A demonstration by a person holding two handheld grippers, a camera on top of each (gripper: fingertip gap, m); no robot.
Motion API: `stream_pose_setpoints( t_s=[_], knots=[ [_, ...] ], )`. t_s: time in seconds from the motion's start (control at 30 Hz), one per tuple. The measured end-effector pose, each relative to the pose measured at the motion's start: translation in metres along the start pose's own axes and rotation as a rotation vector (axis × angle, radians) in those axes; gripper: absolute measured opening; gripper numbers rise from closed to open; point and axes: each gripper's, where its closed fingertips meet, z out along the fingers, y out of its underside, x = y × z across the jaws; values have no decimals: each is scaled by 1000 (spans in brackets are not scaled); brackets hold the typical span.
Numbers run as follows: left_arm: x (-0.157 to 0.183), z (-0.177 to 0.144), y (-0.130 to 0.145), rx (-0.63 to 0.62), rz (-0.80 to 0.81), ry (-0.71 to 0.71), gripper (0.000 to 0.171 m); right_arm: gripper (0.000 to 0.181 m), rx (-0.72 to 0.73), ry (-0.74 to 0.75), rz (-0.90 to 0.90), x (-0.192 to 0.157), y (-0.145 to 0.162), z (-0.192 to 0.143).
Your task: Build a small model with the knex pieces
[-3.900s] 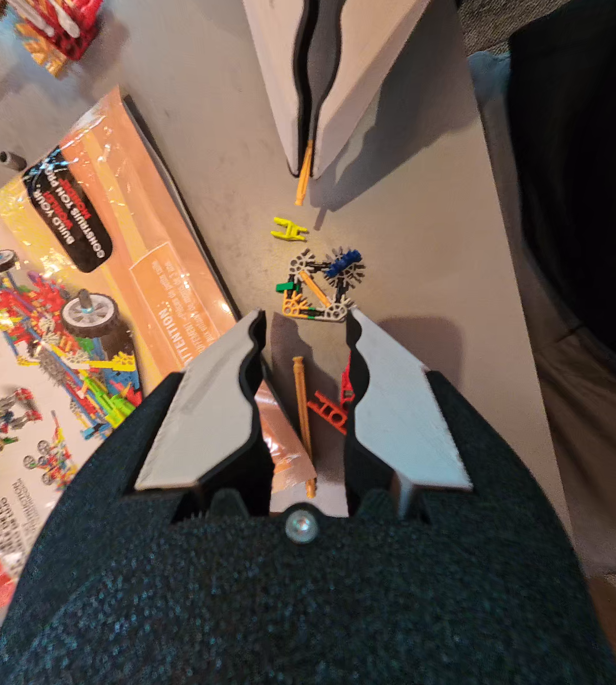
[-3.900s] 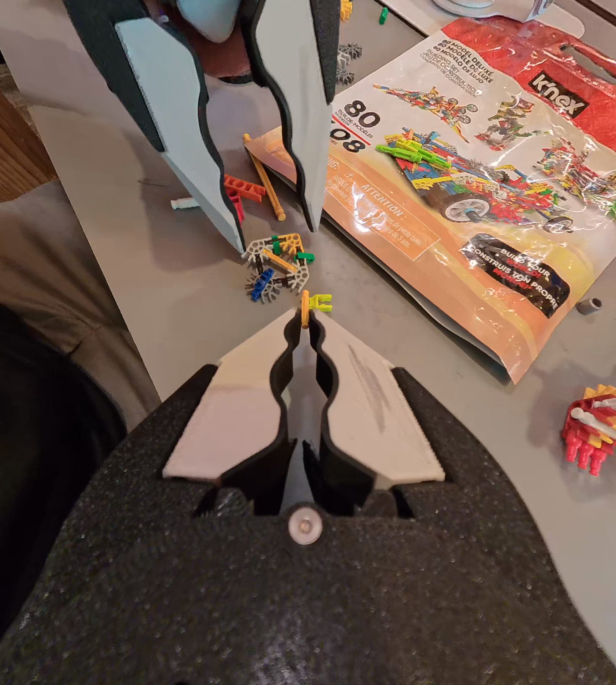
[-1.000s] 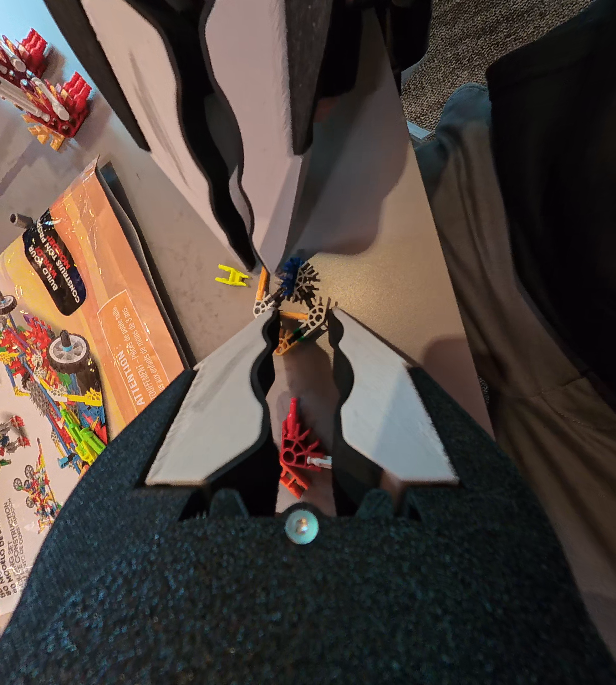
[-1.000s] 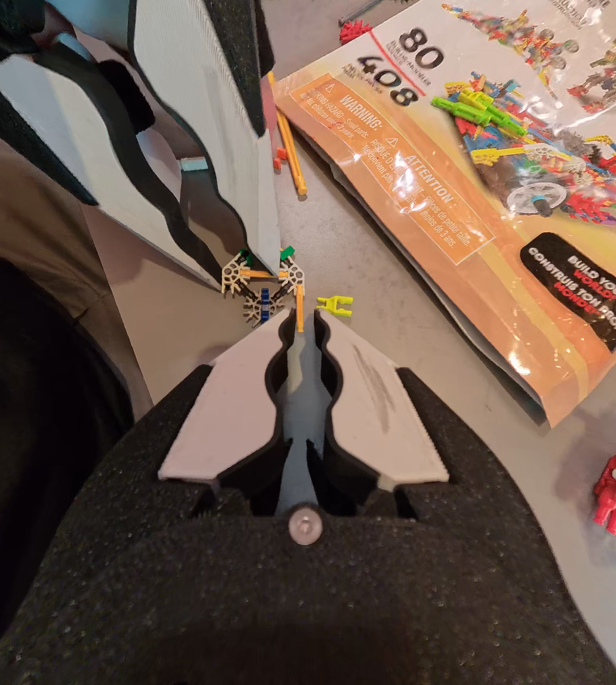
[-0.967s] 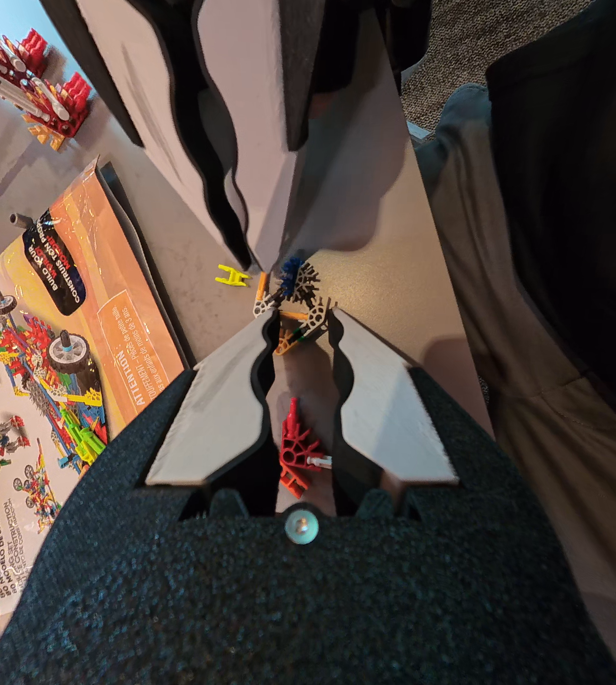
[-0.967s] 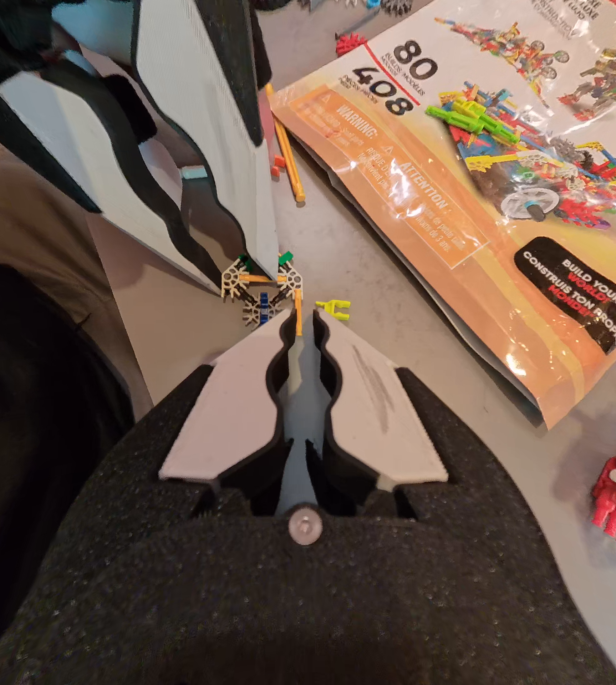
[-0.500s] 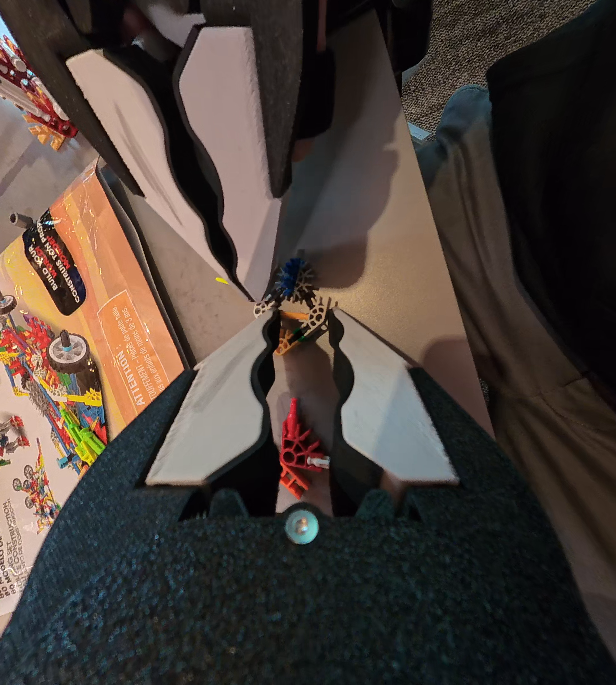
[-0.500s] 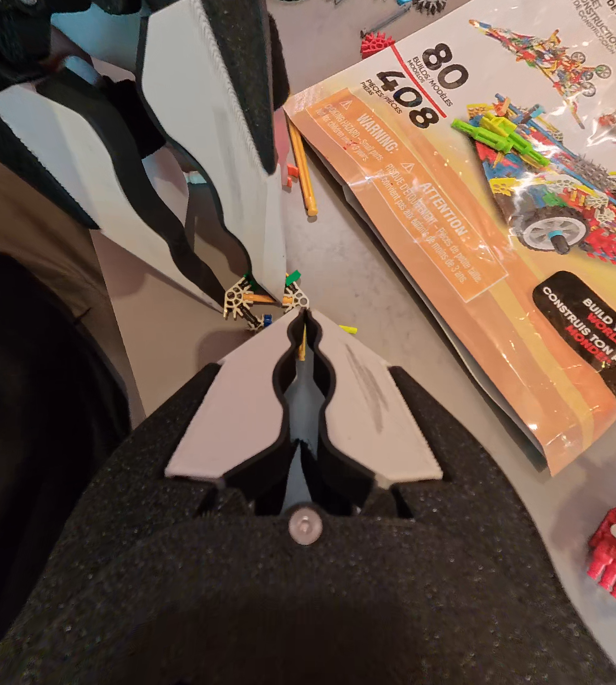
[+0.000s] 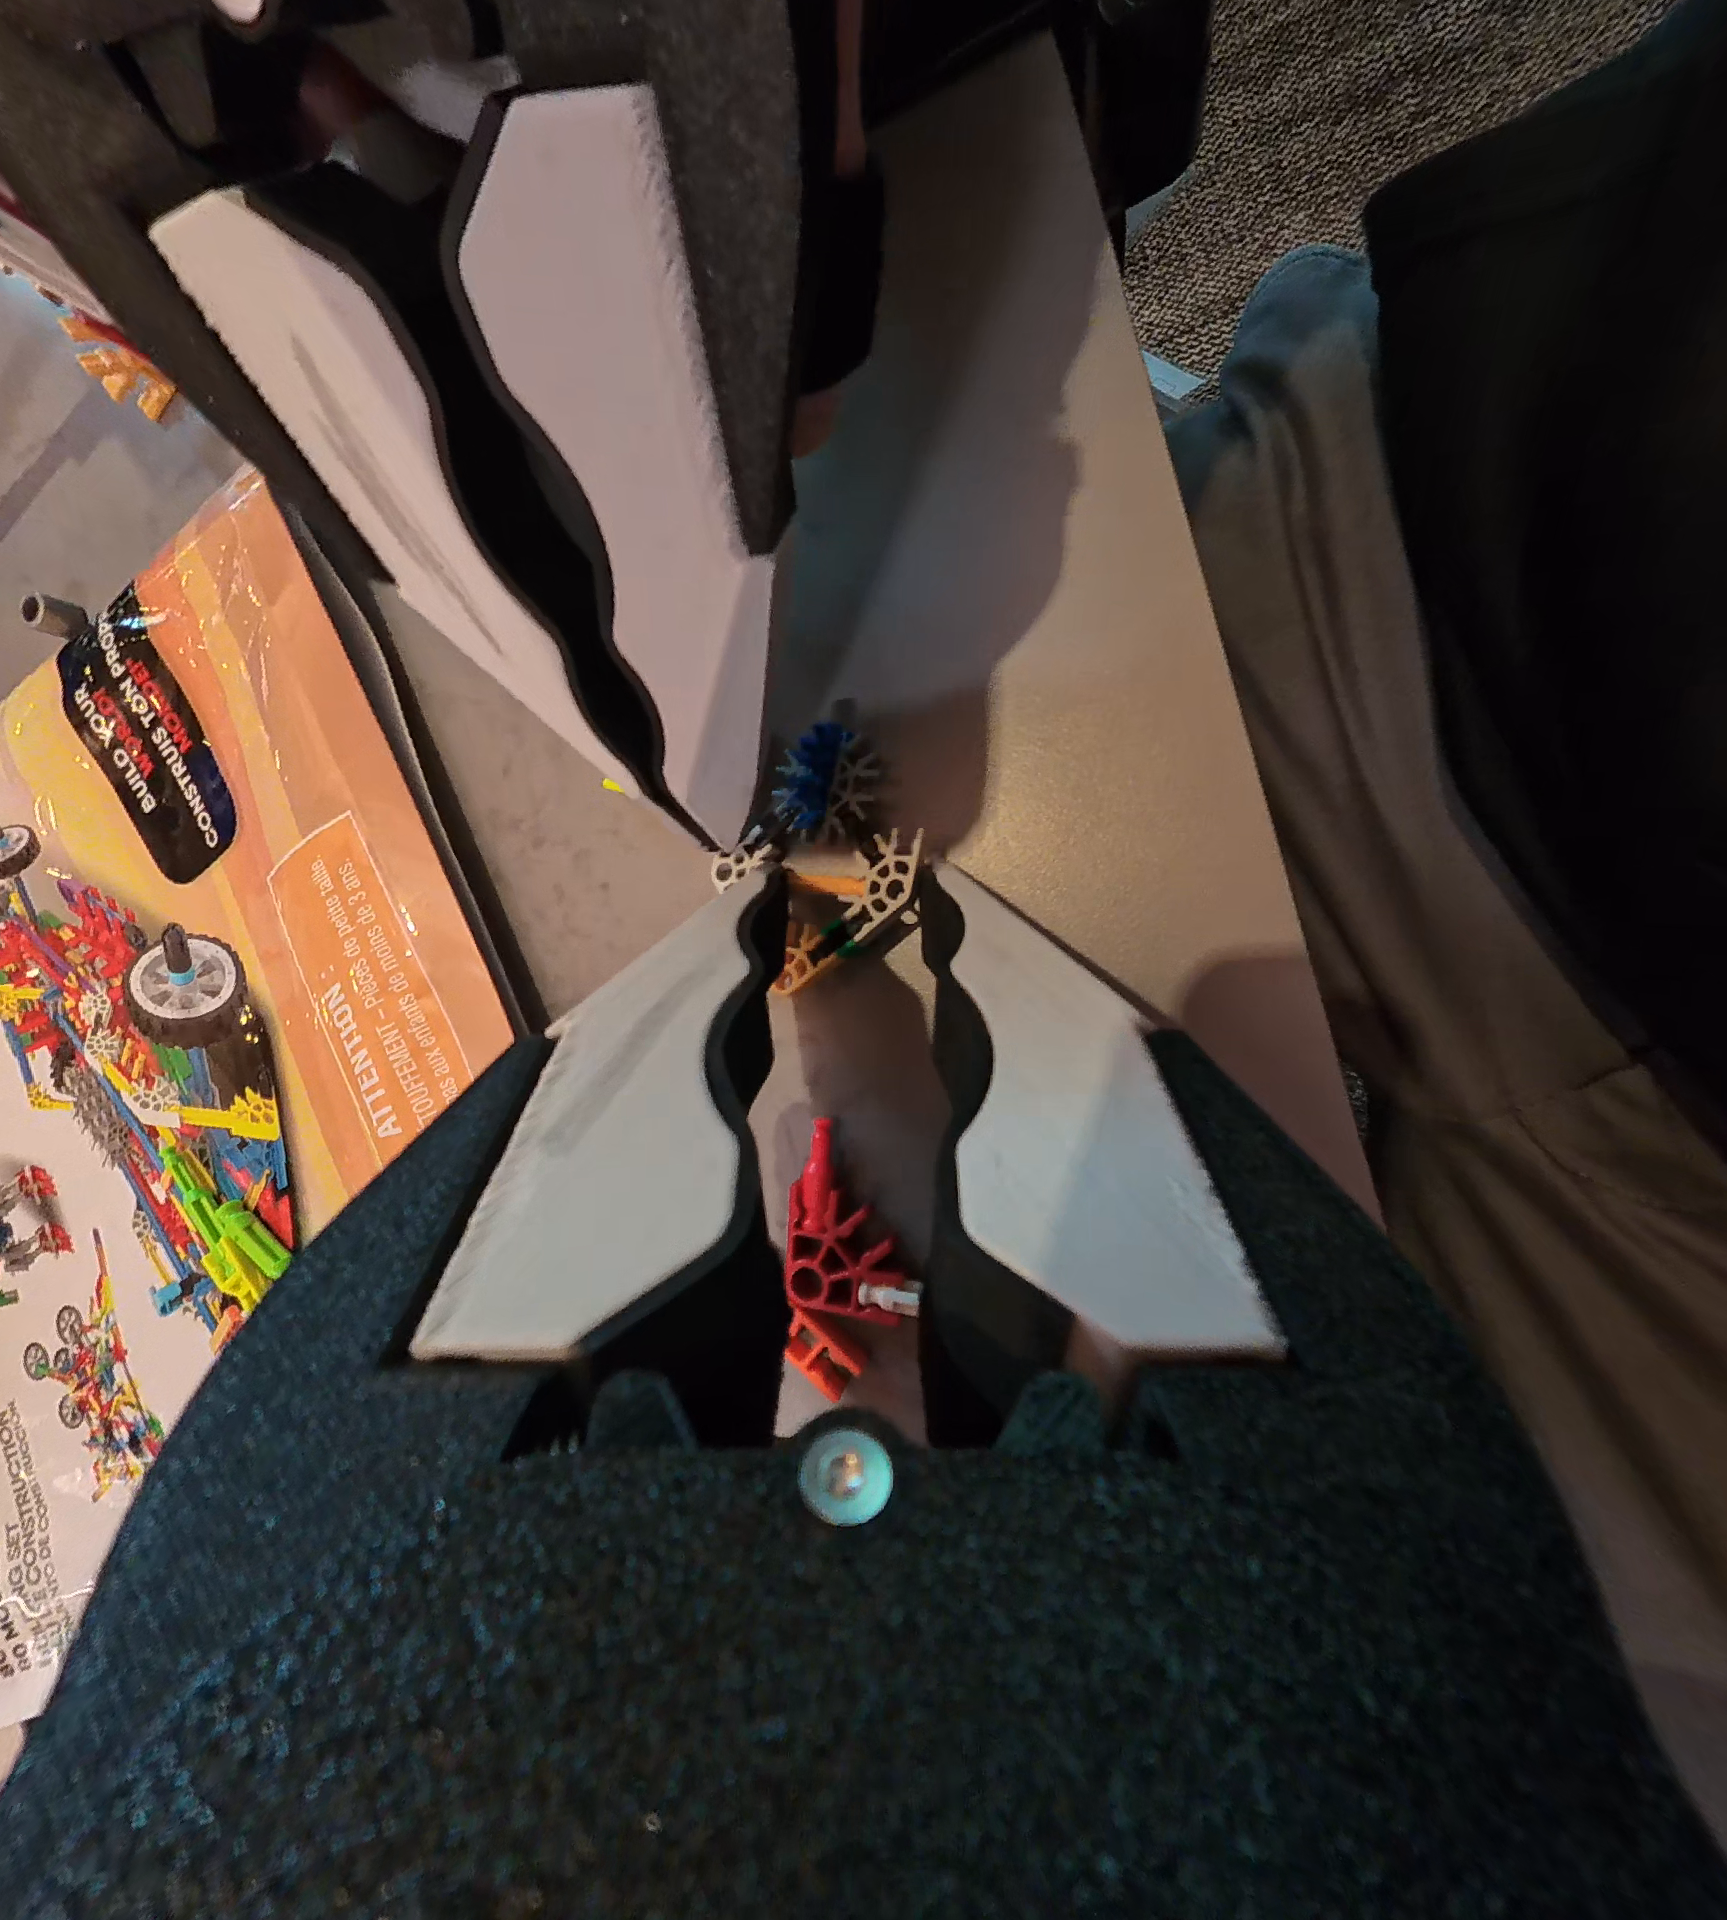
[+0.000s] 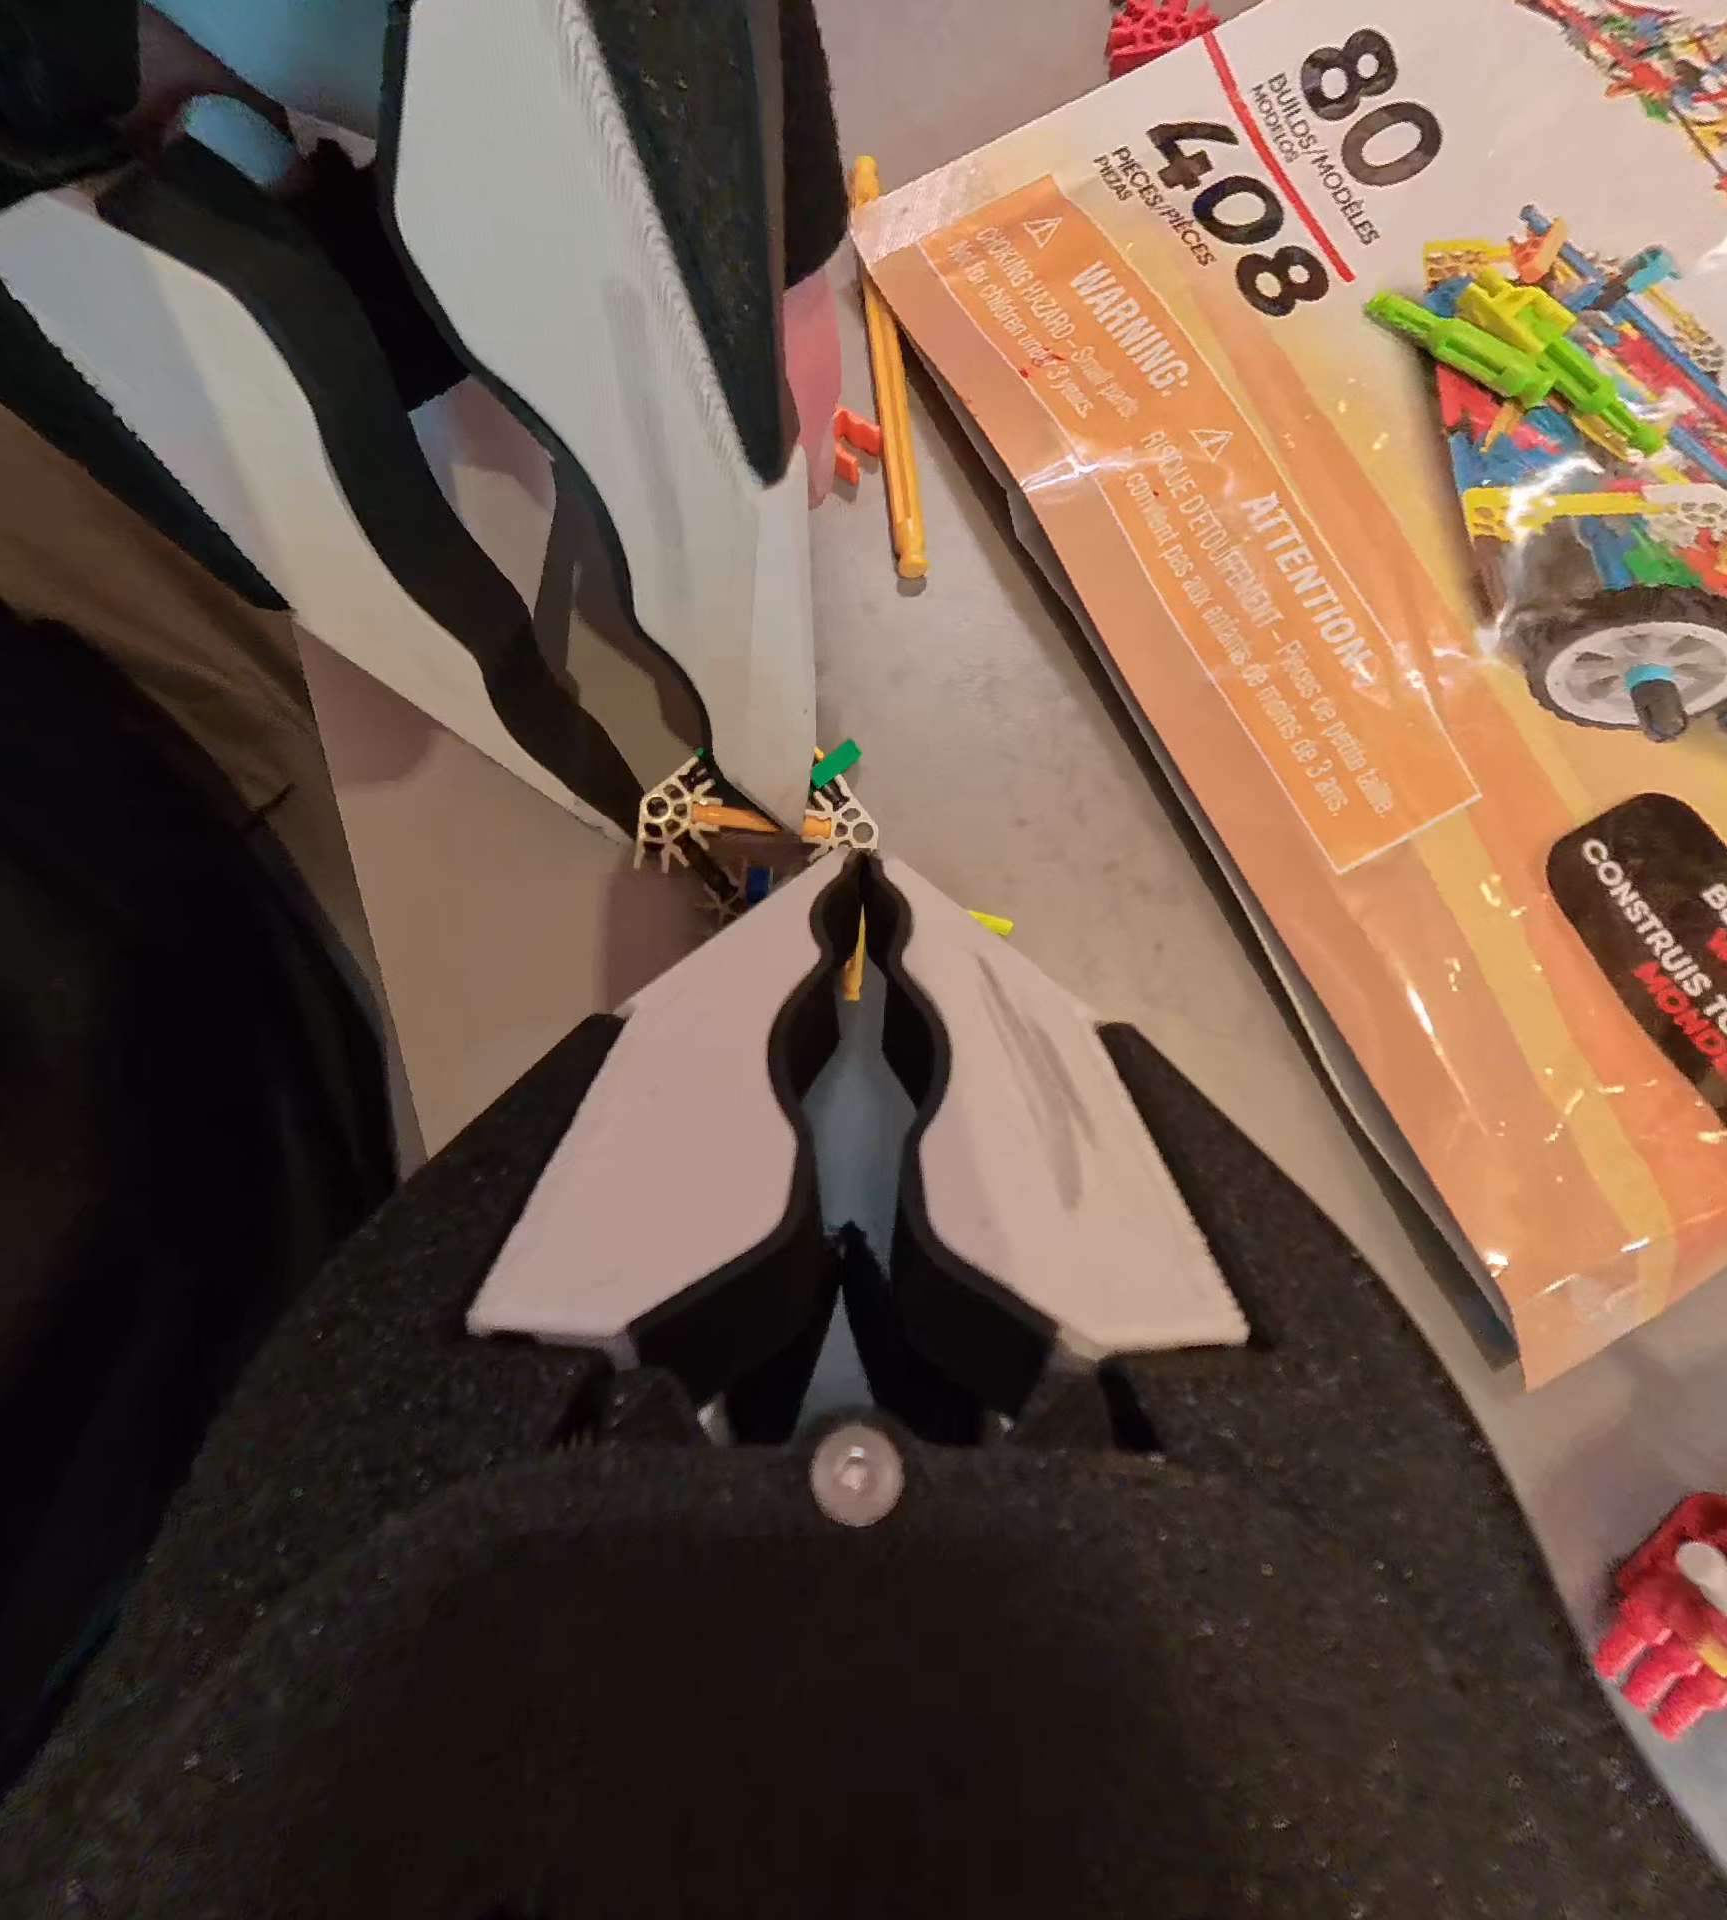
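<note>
We count two grippers, nose to nose over one grey table (image 10: 994, 665). One printed toy bag (image 10: 1358, 644) lies flat beside the right gripper's right finger, sealed edge toward us; what it holds we cannot tell.

Left gripper (image 9: 843, 883): jaws spread, tips bracketing one small rod-and-connector assembly (image 9: 838, 873) on the table. We cannot tell whether the tips press it. The assembly shows pale connectors, a blue spoked piece and orange rods.

Right gripper (image 10: 859, 883): jaws pressed nearly together, pinching one short orange rod (image 10: 853, 971). Its long axis runs along the fingers, far end pointing at the assembly's near connector, right at the tips.

Behind the left jaws, between the fingers: one red connector (image 9: 828, 1268) lying flat, and a small orange clip touching it.

Beyond the left gripper, by the bag: one long yellow rod (image 10: 890, 405). Just right of the right jaws' tips, one yellow clip (image 10: 989, 922), mostly hidden.
</note>
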Motion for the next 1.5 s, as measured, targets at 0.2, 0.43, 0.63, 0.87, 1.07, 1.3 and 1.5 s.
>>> stream_pose_setpoints(
  t_s=[0.2, 0.43, 0.63, 0.87, 1.07, 1.3, 1.5],
  knots=[
    [-1, 0, 0, 15, -22, 6, 22, 0, -42, -73, -5, 1, 1, 2],
    [-1, -1, 0, 30, -59, 44, 22, 0, -55, -58, -51, 2, 0, 2],
    [-3, 0, 0, 41, -78, 25, 22, 0, 58, -27, -22, 4, -21, -13],
    [-6, -11, 1, 63, -119, -22, 33, 0, 129, 56, -13, 4, -22, -44],
    [-4, -43, 8, 93, -168, -90, 34, 0, 157, 98, -7, -2, -19, -43],
    [-4, -110, 50, 41, -243, -289, 31, 0, 219, 123, 6, -1, -15, -31],
    [-58, -195, 113, -148, -289, -519, 26, 1, 249, 133, 21, 3, -14, -21]
  ],
)
